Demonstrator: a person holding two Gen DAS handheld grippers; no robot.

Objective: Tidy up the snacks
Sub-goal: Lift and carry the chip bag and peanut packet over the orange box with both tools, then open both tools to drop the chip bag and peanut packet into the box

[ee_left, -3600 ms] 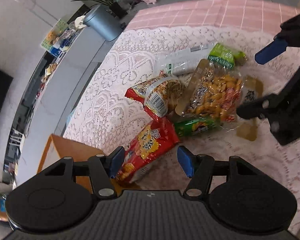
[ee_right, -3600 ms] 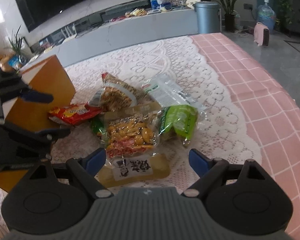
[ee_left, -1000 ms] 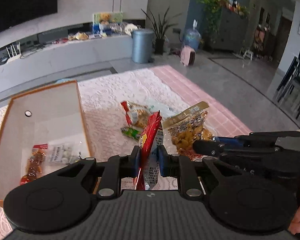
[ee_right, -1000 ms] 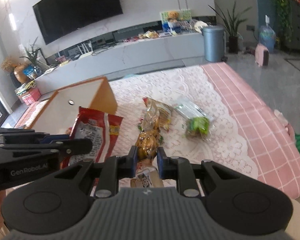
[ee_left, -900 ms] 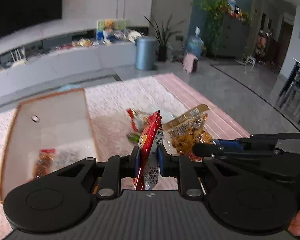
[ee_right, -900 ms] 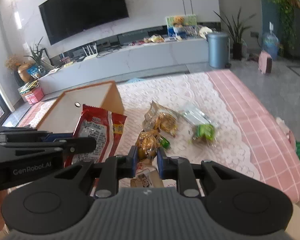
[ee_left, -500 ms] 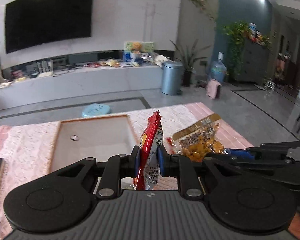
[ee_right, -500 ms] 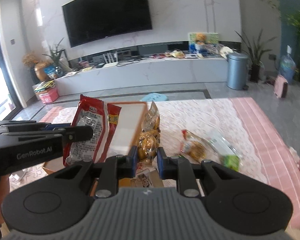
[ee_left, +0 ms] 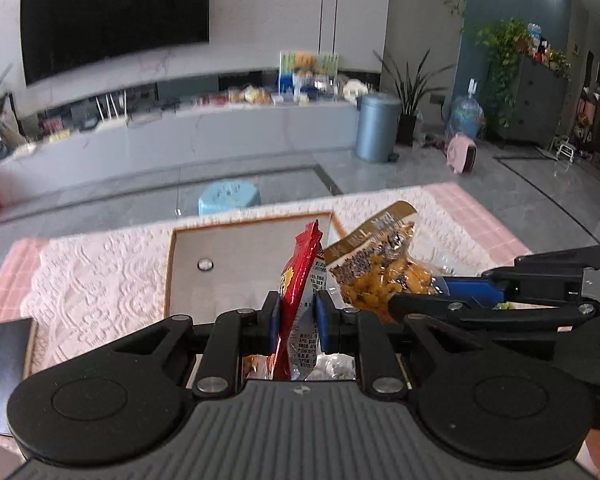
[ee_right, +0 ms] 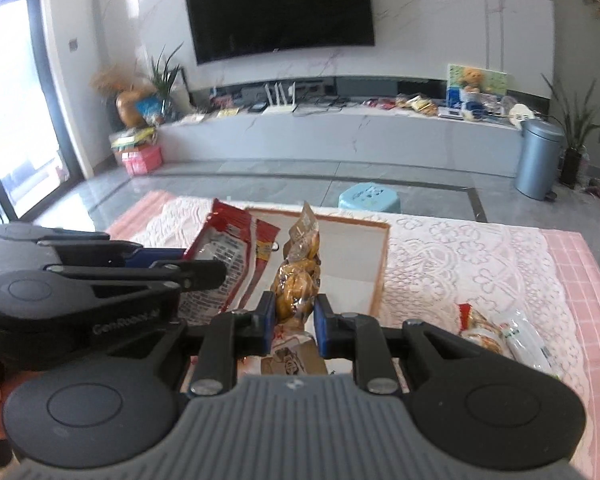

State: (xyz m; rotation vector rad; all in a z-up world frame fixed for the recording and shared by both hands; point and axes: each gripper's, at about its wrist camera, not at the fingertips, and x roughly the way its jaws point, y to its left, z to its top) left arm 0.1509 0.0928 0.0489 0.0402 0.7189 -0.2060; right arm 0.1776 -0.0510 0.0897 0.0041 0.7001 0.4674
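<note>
The left gripper is seen with its jaws clamped narrowly on a red packet, which is held upright on edge above the near end of the box. The right gripper is seen with its jaws closed tight on a clear bag of yellow snacks, gold-topped, likewise held upright. In the left wrist view the bag is found just right of the red packet, with the right gripper entering from the right edge. In the right wrist view the red packet is shown side-on, gripped by the left gripper from the left.

Below both grippers an open box with a white inside and an orange rim is set on a white lace cloth over the tabletop. Two further packets are left lying on the cloth to the right of the box, well apart from it. Beyond the tabletop a blue stool is noted on the floor.
</note>
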